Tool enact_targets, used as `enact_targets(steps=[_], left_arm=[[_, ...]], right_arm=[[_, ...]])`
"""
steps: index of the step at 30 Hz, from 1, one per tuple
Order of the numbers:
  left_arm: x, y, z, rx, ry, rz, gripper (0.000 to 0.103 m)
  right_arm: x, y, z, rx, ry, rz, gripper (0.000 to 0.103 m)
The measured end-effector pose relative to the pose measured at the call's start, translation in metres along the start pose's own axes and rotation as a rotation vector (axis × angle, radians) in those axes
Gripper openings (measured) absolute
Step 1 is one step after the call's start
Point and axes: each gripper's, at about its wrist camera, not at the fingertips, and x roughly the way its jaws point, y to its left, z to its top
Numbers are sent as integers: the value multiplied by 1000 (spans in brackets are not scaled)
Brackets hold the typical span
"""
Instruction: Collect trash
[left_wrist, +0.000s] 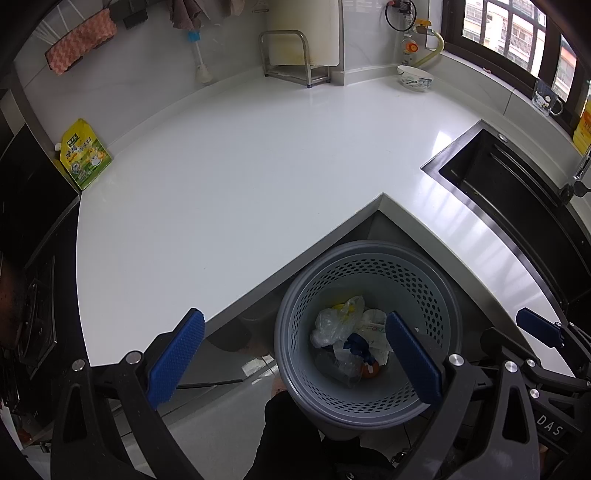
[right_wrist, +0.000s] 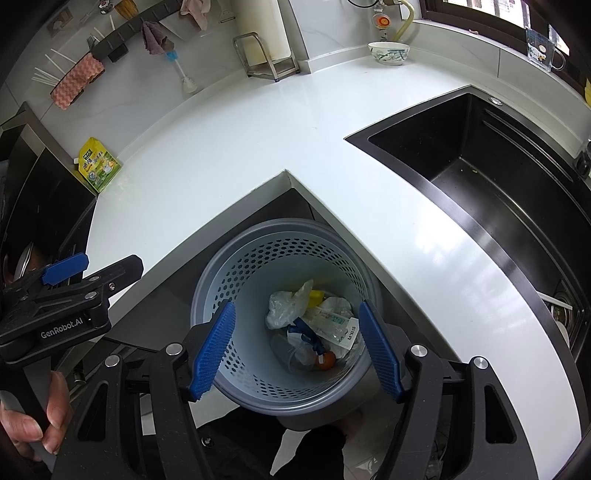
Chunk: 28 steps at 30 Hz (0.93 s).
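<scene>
A grey perforated trash basket (left_wrist: 439, 295) stands on the floor in the inner corner of the white L-shaped counter (left_wrist: 240, 166); it also shows in the right wrist view (right_wrist: 258, 258). Inside lie crumpled plastic bags (left_wrist: 336, 321), paper wrappers (right_wrist: 332, 325), a blue scrap and an orange piece (right_wrist: 325, 362). My left gripper (left_wrist: 295, 354) is open and empty, above the basket's left rim. My right gripper (right_wrist: 299, 347) is open and empty, straddling the basket's opening from above.
A yellow-green pouch (left_wrist: 86, 155) leans at the counter's far left by the black stove. A bowl (left_wrist: 415, 77), a metal rack (left_wrist: 288, 55) and a bottle brush (left_wrist: 199, 59) stand along the back wall. A black sink (right_wrist: 498, 177) is at the right.
</scene>
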Motion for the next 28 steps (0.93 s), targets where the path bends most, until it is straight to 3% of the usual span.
enact_targets(steps=[28], left_arm=[[0,2,-4,-3,-5,2,97]], right_arm=[[0,1,-1,-4,-1,0,66]])
